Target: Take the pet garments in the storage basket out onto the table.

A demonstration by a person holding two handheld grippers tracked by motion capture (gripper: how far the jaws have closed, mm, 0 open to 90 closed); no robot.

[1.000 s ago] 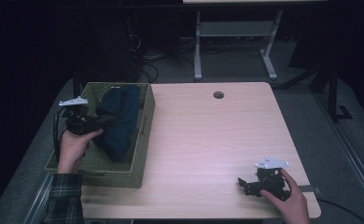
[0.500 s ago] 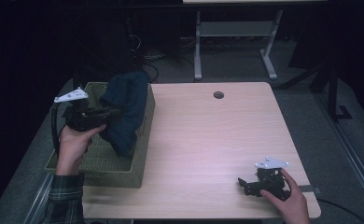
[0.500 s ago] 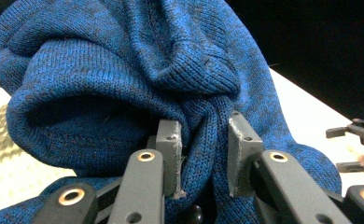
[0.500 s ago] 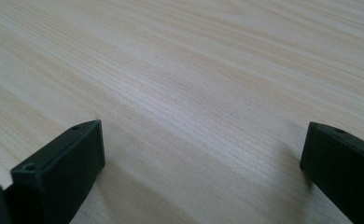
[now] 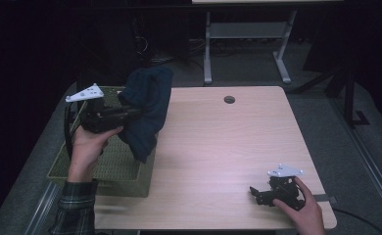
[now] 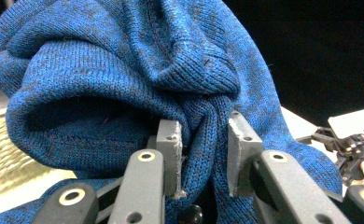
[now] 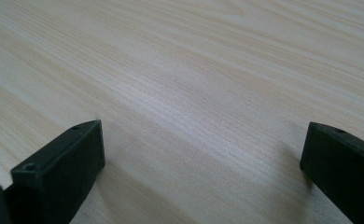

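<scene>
Knitwear fills the left gripper [image 6: 201, 154]: its jaws pinch a fold of the blue sweater [image 5: 147, 110], held above the green basket [image 5: 101, 166]; the right gripper [image 5: 257, 193] rests on the table [image 5: 218, 147]. Its jaws stand wide, holding nothing.

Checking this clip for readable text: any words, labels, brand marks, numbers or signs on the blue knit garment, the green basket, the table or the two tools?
None: no text reads on the blue knit garment, the green basket, the table, or on the left tool and the right tool.
</scene>
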